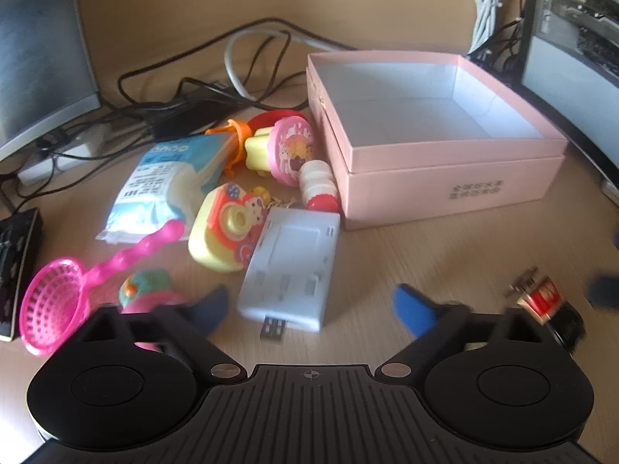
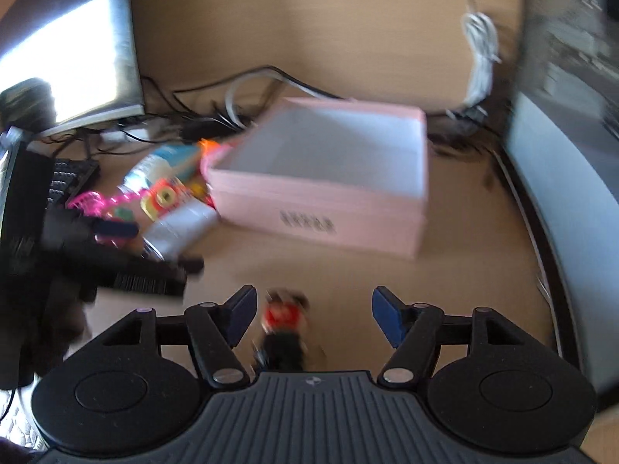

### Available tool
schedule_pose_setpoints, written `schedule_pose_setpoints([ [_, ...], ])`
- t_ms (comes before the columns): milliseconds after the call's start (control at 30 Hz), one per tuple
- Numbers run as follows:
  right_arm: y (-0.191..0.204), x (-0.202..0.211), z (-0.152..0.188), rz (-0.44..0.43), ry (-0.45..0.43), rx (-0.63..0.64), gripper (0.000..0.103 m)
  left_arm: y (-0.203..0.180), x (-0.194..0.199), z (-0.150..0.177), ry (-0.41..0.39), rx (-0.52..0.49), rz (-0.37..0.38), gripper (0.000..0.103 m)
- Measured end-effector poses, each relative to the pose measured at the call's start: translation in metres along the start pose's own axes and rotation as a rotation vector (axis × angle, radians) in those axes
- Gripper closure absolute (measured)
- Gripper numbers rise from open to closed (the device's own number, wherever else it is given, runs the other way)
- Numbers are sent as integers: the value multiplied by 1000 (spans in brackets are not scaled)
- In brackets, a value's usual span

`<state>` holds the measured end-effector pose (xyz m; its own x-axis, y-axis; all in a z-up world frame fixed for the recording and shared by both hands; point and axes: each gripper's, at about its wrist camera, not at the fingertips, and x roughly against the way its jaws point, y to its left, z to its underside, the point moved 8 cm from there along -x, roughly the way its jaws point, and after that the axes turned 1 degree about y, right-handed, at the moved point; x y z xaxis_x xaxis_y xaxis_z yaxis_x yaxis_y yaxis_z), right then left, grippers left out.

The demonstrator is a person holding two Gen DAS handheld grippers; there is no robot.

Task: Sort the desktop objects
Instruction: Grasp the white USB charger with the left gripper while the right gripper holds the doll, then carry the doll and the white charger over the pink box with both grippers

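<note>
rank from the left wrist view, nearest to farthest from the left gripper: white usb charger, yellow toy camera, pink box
1. white usb charger, just ahead, between the open fingers of the left gripper.
2. yellow toy camera, behind it, to the left.
3. pink box, farthest back, to the right.

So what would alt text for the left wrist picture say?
Open left tool above a wooden desk, nothing between its blue pads. Ahead, an empty pink box sits beside a clutter of toys, a white charger and a pink toy net.
</note>
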<state>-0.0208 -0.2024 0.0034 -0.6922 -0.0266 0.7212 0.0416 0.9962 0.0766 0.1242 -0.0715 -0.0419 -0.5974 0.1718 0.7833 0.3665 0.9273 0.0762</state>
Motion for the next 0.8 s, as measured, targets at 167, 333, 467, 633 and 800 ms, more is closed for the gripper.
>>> schedule_pose_setpoints([
  [167, -7, 7, 15, 25, 14, -42, 35, 11, -5, -7, 17, 54, 21, 44],
  [333, 1, 7, 14, -11, 2, -21, 30, 15, 3, 3, 21, 53, 37, 48],
  [467, 17, -9, 14, -48, 29, 11, 30, 15, 23, 27, 29, 41, 65, 50],
  [633, 39, -24, 14, -67, 38, 86, 30, 16, 53, 62, 54, 71, 150, 50],
  [800, 48, -38, 11, -43, 24, 138, 37, 29, 64, 76, 51, 88, 98, 48],
])
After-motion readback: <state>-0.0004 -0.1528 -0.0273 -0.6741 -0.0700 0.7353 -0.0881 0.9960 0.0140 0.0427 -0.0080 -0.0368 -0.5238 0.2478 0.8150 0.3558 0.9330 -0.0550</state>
